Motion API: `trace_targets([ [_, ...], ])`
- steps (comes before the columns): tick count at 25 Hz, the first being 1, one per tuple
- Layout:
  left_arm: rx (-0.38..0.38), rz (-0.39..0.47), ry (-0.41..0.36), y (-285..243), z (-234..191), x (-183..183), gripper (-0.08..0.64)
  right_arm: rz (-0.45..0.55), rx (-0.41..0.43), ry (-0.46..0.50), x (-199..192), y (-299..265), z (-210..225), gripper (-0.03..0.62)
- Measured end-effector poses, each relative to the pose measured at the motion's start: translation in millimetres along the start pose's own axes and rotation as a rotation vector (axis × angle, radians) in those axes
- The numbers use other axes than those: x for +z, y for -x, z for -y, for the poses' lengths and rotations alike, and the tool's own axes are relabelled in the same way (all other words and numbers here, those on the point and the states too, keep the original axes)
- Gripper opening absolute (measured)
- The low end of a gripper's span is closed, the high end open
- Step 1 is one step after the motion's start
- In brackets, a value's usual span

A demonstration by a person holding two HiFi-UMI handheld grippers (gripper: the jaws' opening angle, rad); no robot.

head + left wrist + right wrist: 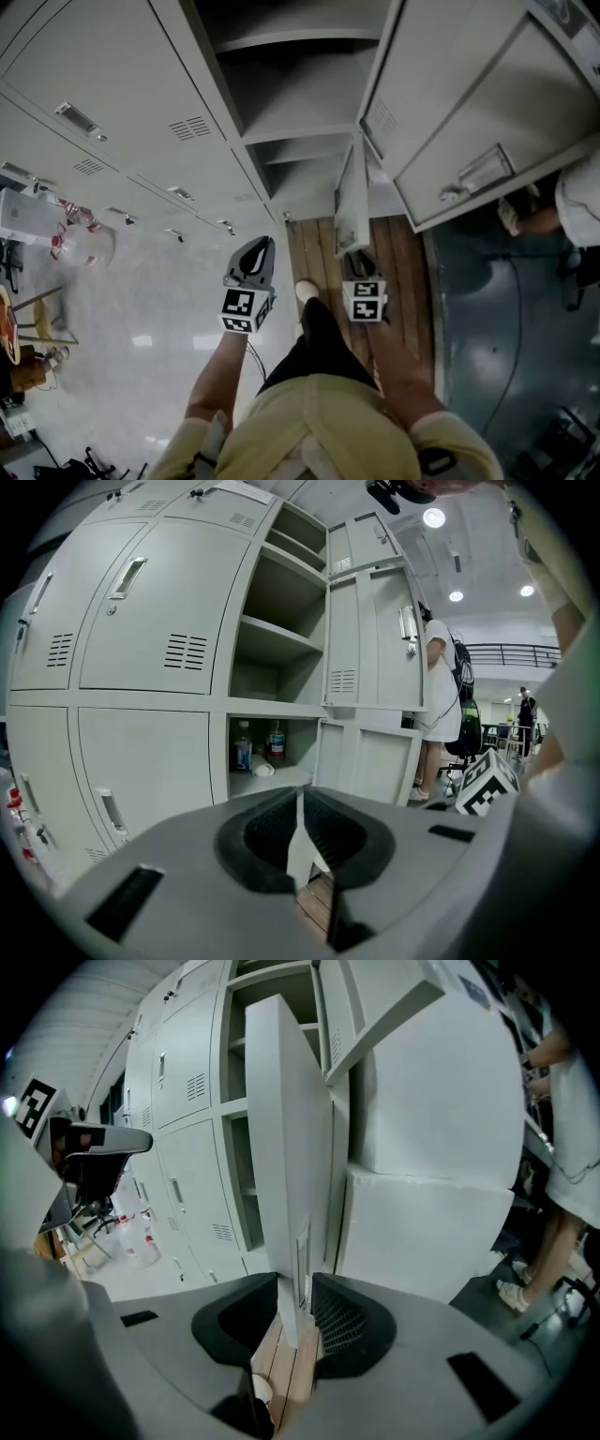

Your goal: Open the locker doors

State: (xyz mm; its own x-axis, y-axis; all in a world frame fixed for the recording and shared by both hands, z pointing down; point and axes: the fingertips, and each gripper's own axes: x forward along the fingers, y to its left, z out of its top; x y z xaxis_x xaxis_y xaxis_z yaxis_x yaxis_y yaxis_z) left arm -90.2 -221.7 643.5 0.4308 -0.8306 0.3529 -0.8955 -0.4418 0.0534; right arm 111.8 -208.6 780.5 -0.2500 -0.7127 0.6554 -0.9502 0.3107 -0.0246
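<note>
Right gripper view, door (281, 1147) clamped in R tool (294, 1286)

The head view's right edge cuts off a bystander (579, 197); bottles (275, 741) are too small to read.

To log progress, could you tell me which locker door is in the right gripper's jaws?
The lower door, edge-on and clamped by the right gripper; the upper door stands open untouched, and the left-hand doors are shut.
</note>
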Motion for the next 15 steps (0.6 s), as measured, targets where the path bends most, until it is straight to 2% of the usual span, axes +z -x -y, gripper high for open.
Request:
trace_targets([
  [15, -0.043, -0.031, 0.008, -6.1, 16.9, -7.0, 0.003, 0.008, -0.098, -0.051, -1.5, 12.2, 32.2, 0.110],
])
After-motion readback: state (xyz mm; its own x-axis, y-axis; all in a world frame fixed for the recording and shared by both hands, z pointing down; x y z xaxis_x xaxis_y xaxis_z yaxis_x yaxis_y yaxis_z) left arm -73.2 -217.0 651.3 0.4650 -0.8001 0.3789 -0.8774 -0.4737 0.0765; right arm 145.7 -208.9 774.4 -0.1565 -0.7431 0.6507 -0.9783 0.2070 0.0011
